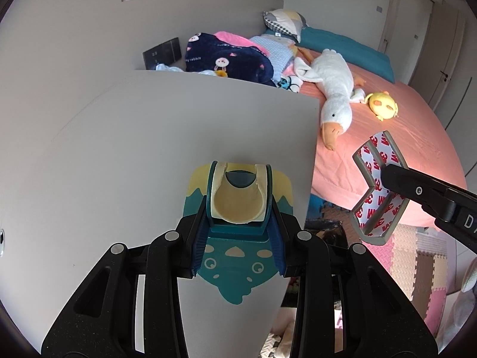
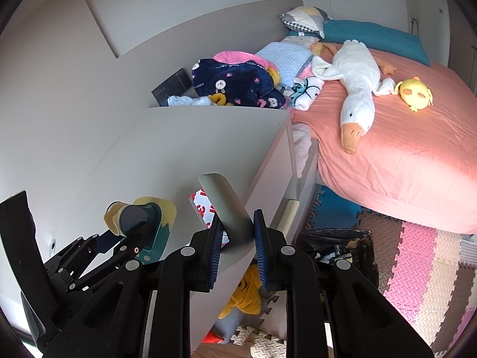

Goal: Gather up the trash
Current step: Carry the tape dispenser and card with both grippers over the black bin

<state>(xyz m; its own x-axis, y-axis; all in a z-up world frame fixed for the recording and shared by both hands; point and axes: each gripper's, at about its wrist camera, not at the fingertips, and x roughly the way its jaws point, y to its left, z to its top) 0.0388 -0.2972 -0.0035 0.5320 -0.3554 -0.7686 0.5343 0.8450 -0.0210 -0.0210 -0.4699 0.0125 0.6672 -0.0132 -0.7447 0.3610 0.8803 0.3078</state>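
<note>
My left gripper (image 1: pixel 239 217) is shut on a teal and yellow cartoon holder (image 1: pixel 235 256) with a cream cup part, held over the white cabinet top (image 1: pixel 149 149). The same holder (image 2: pixel 155 217) and left gripper (image 2: pixel 131 235) show at lower left in the right wrist view. My right gripper (image 2: pixel 238 226) is shut on a grey foam corner guard (image 2: pixel 226 205) with red-printed white backing. In the left wrist view that guard (image 1: pixel 372 179) hangs beyond the cabinet's edge, pinched by the right gripper (image 1: pixel 396 179). A bin lined with a black bag (image 2: pixel 342 247) stands on the floor below.
A bed with a pink sheet (image 2: pixel 402 164) carries a white plush goose (image 2: pixel 354 89), a yellow plush chick (image 2: pixel 416 89) and a dark blue blanket (image 2: pixel 235 86). Coloured foam mats (image 2: pixel 417 268) cover the floor. A yellow toy (image 2: pixel 247 295) lies beside the cabinet.
</note>
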